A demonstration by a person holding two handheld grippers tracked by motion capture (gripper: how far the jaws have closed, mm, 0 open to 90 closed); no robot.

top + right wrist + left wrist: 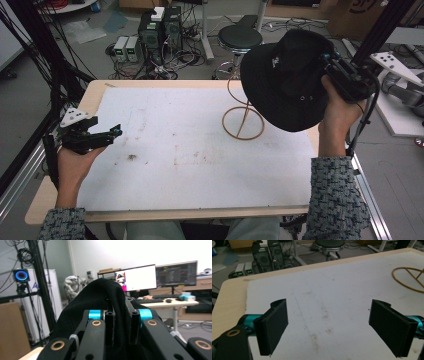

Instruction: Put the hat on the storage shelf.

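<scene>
Your right gripper (331,61) pinched the black hat (285,80) by its brim, lifted above the gold wire stand (243,117). Your left gripper (112,134) hovered wide open, holding nothing, over the white mat (200,150).

Stool (240,37) (perhaps padded), floor computers (161,27)

I count one black hat (287,80), one gold wire stand (243,118), one white mat (200,150) on the one tabletop (95,92), and two tools: left tool (116,132), right tool (327,60).
</scene>
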